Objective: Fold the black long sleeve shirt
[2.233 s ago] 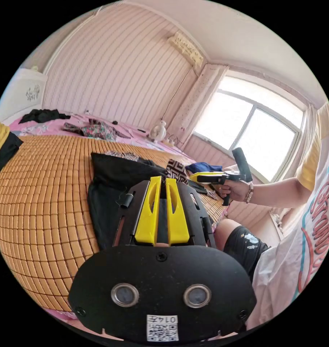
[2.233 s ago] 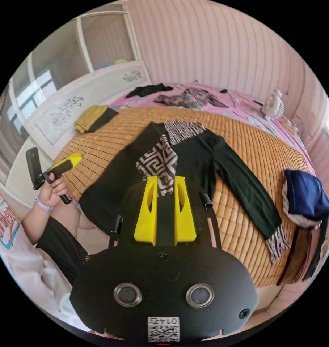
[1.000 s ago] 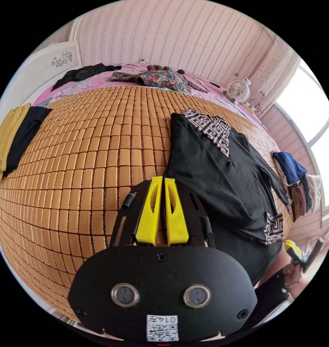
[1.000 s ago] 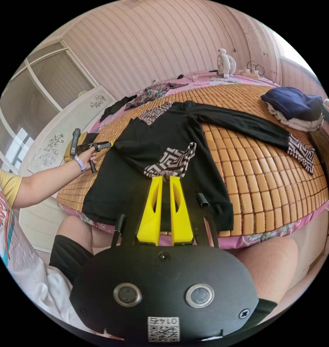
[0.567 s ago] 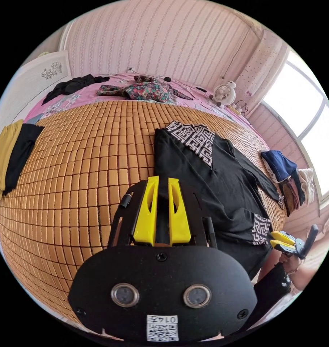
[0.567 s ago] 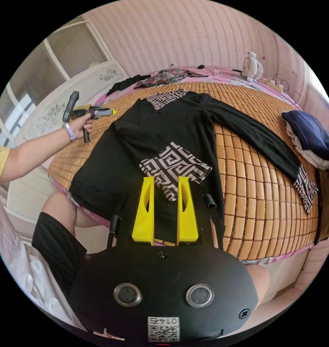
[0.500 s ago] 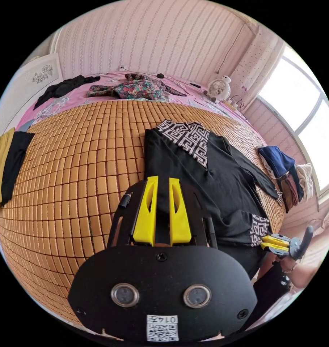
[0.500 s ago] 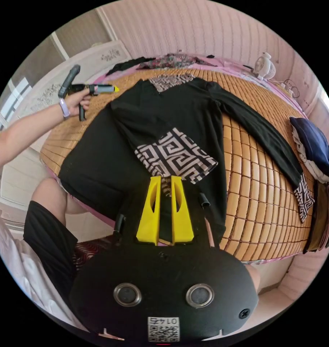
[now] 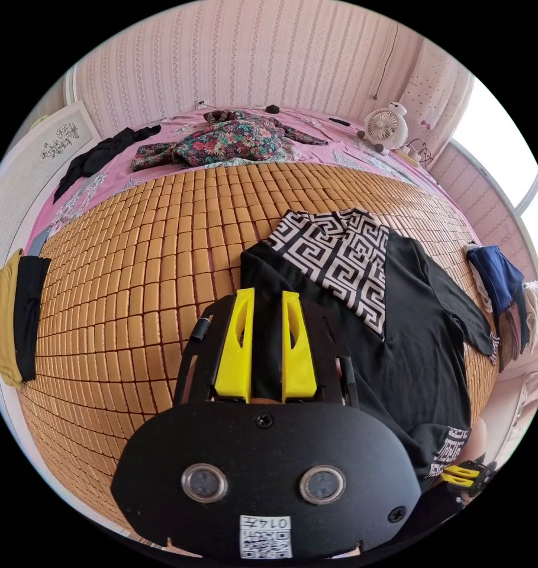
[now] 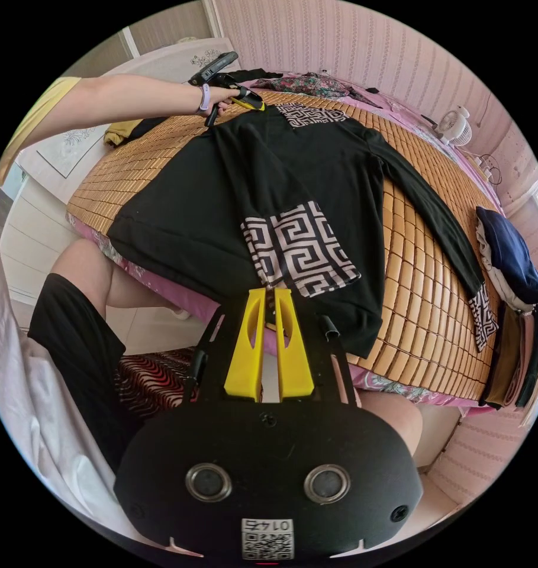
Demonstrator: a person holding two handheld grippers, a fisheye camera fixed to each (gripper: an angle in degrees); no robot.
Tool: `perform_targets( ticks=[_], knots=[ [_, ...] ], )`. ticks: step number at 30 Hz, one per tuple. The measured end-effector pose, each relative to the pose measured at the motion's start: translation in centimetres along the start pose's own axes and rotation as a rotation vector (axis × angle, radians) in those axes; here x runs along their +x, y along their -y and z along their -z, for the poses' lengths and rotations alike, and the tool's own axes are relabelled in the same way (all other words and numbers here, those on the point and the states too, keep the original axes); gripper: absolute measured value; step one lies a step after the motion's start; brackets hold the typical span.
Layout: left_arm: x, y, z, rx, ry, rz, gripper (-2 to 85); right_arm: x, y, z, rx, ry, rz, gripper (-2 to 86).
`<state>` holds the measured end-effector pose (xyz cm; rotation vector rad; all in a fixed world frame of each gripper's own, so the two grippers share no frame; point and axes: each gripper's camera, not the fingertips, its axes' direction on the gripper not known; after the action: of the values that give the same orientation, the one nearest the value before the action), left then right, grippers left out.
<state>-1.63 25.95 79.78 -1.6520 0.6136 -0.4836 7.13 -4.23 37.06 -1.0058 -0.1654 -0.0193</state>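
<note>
Left gripper view looks down on the black long sleeve shirt [image 9: 399, 331], spread flat on the bamboo mat [image 9: 138, 278] that covers the bed. The left gripper [image 9: 266, 296] hangs over the shirt's shoulder edge, its yellow jaws parted with nothing between them. The patterned collar panel [image 9: 345, 254] lies just beyond the jaws. Beyond the mat, a floral garment [image 9: 221, 139] and a small fan [image 9: 384, 127] rest on the pink sheet. A navy folded pile [image 9: 496, 278] sits beside the shirt's outstretched sleeve. The right gripper [image 9: 461, 473] appears at the shirt's hem.

Right gripper view shows the shirt [image 10: 316, 177] from its hem side, one sleeve folded across the body so that its patterned cuff [image 10: 301, 248] lies near the hem. The right gripper [image 10: 270, 293] has its jaws narrow, pinching the cuff's edge. The left gripper [image 10: 248, 102] is held by a hand [image 10: 218, 97] at the shirt's far shoulder. The other sleeve stretches across the mat toward the navy pile [image 10: 511, 254]. No legible brand writing shows on the shirt.
</note>
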Motion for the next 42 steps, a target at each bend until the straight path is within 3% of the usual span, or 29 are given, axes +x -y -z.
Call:
perform_targets(
  ticks=[4,8,11,18,23,26,32,35,39,42],
  knots=[
    [-0.1,0.7,-0.5,-0.016,0.012,-0.041,2.3,0.4,0.2,1.0,0.012,0.02,-0.029,0.9],
    [-1.9,-0.4,1.0,0.173,0.013,0.043,0.9,-0.3,-0.2,2.0,0.065,0.004,-0.005,0.8],
    [-3.0,-0.5,-1.4,0.053,-0.021,0.099,2.9,-0.3,-0.4,0.4,-0.035,0.005,-0.022,0.8],
    [-4.7,-1.7,1.7,0.126,-0.104,0.1,6.1,2.9,0.9,4.7,0.112,0.027,-0.055,4.1],
    [-2.7,-8.1,5.7,0.147,-0.201,-0.063,6.0,7.4,4.1,3.4,0.147,-0.043,-0.155,3.3],
    [-1.7,-12.5,6.1,0.079,-0.293,-0.089,6.0,7.5,5.4,0.7,0.01,0.042,-0.092,1.7],
    [0.0,-19.0,6.7,0.033,-0.4,-0.07,6.0,7.2,4.9,5.4,0.102,-0.016,-0.042,0.3],
    [1.4,-20.8,7.1,0.055,-0.403,-0.086,6.0,8.2,3.4,7.9,0.182,0.028,-0.141,0.5],
    [2.5,-21.7,6.1,0.042,-0.379,-0.087,5.9,9.1,3.1,5.0,-0.01,-0.004,-0.156,1.0],
    [2.9,-22.0,5.4,0.042,-0.357,-0.082,5.8,9.3,4.4,5.9,0.02,-0.069,-0.118,1.7]
  ],
)
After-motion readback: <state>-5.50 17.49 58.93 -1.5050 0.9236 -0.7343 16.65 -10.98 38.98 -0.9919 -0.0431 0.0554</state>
